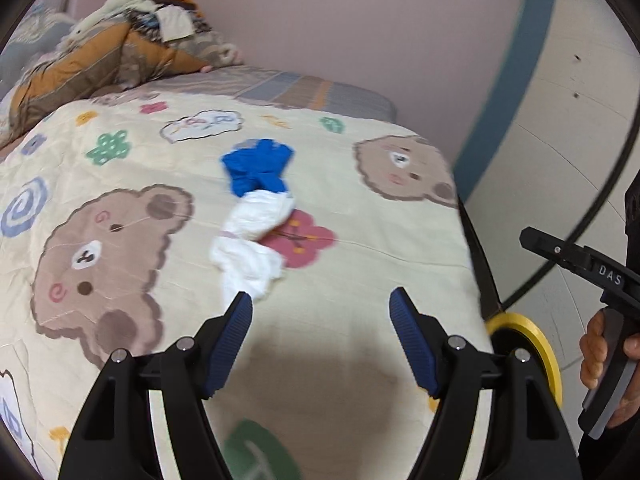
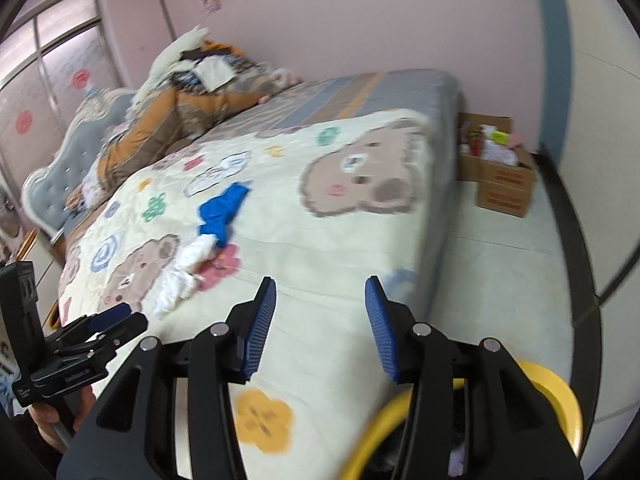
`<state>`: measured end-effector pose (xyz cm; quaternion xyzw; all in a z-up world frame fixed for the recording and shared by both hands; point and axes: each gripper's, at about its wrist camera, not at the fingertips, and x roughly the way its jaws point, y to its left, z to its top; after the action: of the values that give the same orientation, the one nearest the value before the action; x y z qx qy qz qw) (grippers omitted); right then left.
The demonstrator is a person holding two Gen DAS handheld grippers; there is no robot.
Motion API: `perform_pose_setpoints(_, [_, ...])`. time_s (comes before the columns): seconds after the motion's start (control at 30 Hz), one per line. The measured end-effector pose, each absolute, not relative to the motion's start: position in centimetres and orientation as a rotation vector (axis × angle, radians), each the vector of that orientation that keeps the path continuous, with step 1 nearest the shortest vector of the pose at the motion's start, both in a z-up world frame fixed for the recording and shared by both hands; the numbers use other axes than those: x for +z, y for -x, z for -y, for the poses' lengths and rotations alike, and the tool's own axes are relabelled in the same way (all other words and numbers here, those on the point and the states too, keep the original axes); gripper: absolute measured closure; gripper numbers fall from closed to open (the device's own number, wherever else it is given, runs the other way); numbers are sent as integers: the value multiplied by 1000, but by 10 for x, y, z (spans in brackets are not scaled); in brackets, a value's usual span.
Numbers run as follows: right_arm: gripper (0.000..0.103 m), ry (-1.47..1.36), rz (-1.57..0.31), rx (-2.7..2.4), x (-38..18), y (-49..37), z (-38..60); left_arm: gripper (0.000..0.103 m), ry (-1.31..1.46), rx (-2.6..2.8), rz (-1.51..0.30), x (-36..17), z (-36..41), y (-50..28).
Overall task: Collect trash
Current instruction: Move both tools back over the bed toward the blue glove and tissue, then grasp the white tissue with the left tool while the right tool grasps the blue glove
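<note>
A crumpled white piece of trash (image 1: 250, 240) lies on the bear-print quilt (image 1: 360, 240), joined at its far end to a crumpled blue piece (image 1: 258, 168). My left gripper (image 1: 321, 305) is open and empty just short of the white piece, its left fingertip at the piece's near end. In the right wrist view the white trash (image 2: 182, 272) and the blue piece (image 2: 222, 210) lie to the left, with the left gripper (image 2: 114, 318) below them. My right gripper (image 2: 321, 294) is open and empty above the quilt's (image 2: 340, 248) near edge. A yellow-rimmed bin (image 2: 560, 400) stands below it beside the bed.
The yellow bin rim (image 1: 532, 340) shows at the bed's right edge in the left wrist view. Piled bedding and clothes (image 2: 188, 112) lie at the bed's head. A cardboard box (image 2: 500, 168) with items stands on the floor by the pink wall.
</note>
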<state>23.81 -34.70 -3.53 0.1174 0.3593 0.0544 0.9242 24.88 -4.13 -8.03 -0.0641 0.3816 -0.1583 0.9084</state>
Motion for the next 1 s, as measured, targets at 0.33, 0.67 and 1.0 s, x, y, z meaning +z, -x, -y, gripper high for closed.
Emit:
perform_pose_setpoints(0.33, [57,-127,-824,261,-46,-341,259,35,203,-237,-845,-104,-2,-295])
perform_pose_setpoints(0.67, [53,-87,-957,331,-71,-436,202,35,273,-237,-900,-128,-6,-328])
perform_pose_setpoints(1.0, [53,-29,-1089,306,-105,-513,158,37,304,-261,-907,-140,-6,-342])
